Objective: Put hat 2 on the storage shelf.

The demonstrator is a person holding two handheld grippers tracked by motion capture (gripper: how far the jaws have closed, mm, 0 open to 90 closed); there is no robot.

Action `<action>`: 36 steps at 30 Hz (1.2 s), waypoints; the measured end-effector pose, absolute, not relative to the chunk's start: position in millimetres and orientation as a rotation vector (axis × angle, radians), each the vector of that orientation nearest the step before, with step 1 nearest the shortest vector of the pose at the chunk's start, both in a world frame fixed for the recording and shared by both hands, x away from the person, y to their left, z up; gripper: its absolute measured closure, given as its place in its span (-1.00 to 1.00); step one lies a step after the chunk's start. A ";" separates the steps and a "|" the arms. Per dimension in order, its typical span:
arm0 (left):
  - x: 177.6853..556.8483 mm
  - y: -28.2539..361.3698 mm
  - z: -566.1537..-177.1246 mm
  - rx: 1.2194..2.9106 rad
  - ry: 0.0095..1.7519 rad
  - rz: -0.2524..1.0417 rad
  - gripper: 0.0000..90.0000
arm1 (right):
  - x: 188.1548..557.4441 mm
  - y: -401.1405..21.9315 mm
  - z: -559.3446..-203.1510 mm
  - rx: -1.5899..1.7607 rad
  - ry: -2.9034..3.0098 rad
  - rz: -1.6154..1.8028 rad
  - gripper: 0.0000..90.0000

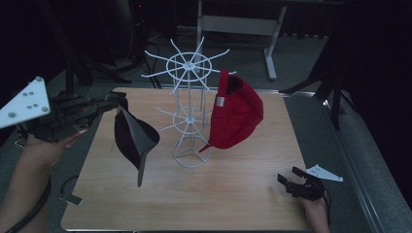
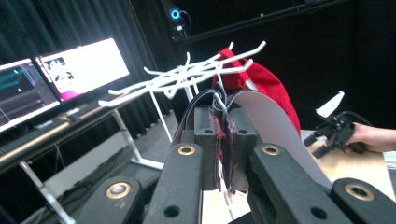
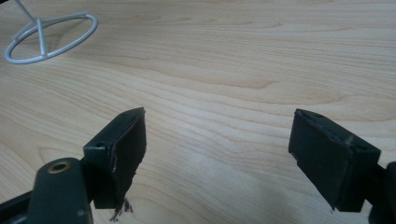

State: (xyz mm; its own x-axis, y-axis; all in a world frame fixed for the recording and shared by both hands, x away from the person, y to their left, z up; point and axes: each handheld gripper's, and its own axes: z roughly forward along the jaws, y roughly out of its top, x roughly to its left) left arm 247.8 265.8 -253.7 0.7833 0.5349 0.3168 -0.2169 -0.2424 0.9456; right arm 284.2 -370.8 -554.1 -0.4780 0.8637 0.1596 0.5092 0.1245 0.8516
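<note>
Near the middle of the counter stands the white wire rack, with a red cap already hanging on its right side. The black cap hangs in the air above the left edge of the counter, just to the left of the rack, with its brim pointing down. The left gripper holds it from the top; the jaws are closed on the cap's back edge. The free hooks of the rack lie to the right of these jaws and a little higher, so this hand is the nearer one. The right gripper rests at the near right corner, jaws wide apart and holding nothing.
</note>
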 end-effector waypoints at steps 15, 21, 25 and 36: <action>281.1 248.5 -224.5 1.670 0.292 0.755 0.91 | 284.4 -370.3 -555.0 1.335 2.048 1.283 -0.58; 293.5 240.3 -214.5 1.642 0.306 0.739 0.91 | 284.9 -370.7 -555.4 1.333 2.053 1.279 -0.58; 295.3 228.4 -212.4 1.653 0.274 0.717 0.91 | 285.1 -370.5 -555.5 1.335 2.056 1.275 -0.58; 298.0 218.5 -227.4 1.742 0.229 0.651 0.91 | 285.5 -371.3 -555.5 1.341 2.056 1.273 -0.58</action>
State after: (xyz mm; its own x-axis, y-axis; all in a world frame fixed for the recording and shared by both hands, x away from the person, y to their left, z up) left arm 298.0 218.5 -227.4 0.8240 0.4789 0.3027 -0.1843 -0.2787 0.9425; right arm 285.5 -371.3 -555.5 -0.4758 0.8652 0.1579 0.5268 0.1366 0.8389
